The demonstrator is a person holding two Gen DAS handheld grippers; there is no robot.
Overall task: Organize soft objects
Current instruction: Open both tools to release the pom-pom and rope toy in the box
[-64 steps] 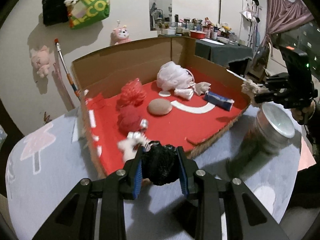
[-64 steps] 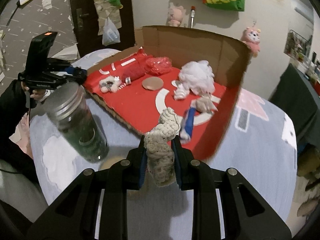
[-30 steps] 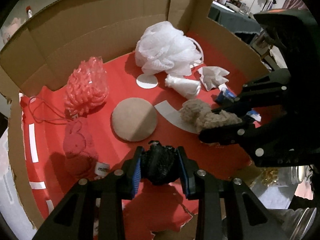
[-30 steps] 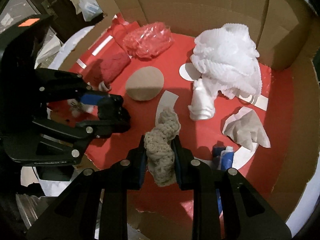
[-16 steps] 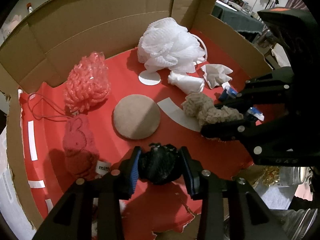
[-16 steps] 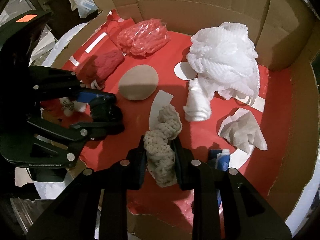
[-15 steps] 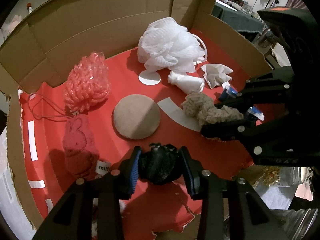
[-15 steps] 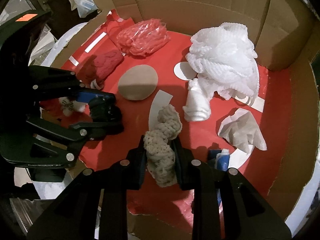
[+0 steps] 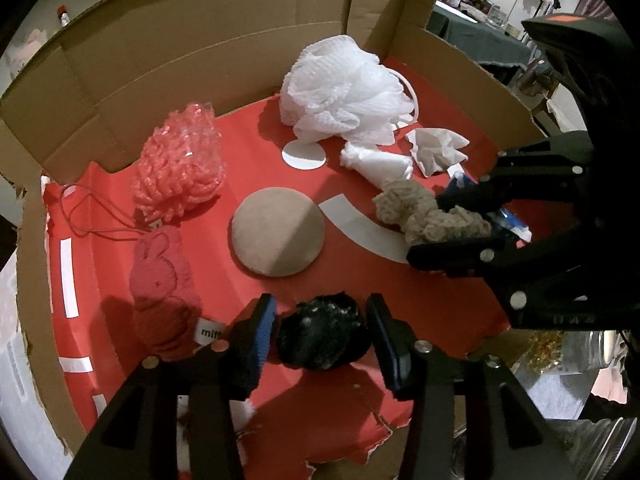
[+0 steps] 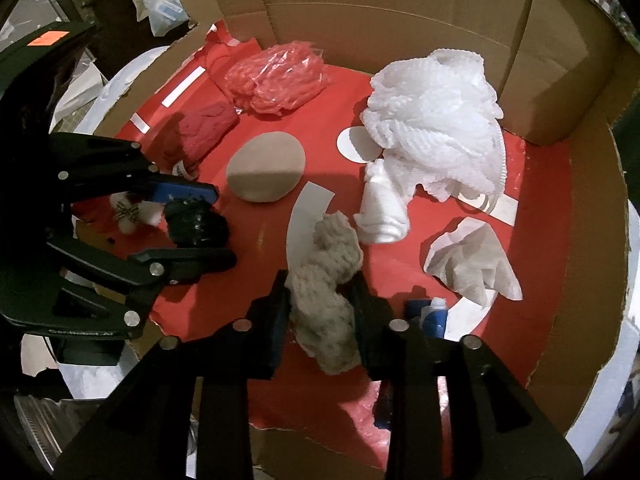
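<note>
A cardboard box (image 9: 224,60) with a red floor holds the soft objects. My left gripper (image 9: 320,332) is open, its fingers apart on either side of a black fuzzy ball (image 9: 322,332) that rests on the red floor near the front edge; the ball also shows in the right wrist view (image 10: 196,224). My right gripper (image 10: 320,300) has its fingers slightly apart around a beige knitted piece (image 10: 326,280), which also shows in the left wrist view (image 9: 428,216), low over the red floor.
In the box lie a white mesh pouf (image 9: 344,92), a pink mesh pouf (image 9: 180,168), a red rabbit cloth (image 9: 160,280), a tan round pad (image 9: 278,236), a white roll (image 9: 376,162), a crumpled tissue (image 10: 476,264) and a blue tube (image 10: 428,316). A glass jar (image 9: 600,348) stands outside at right.
My left gripper's fingers have spread and let go of the black ball, now resting on the floor. My right gripper's fingers have widened a little around the beige piece and lowered.
</note>
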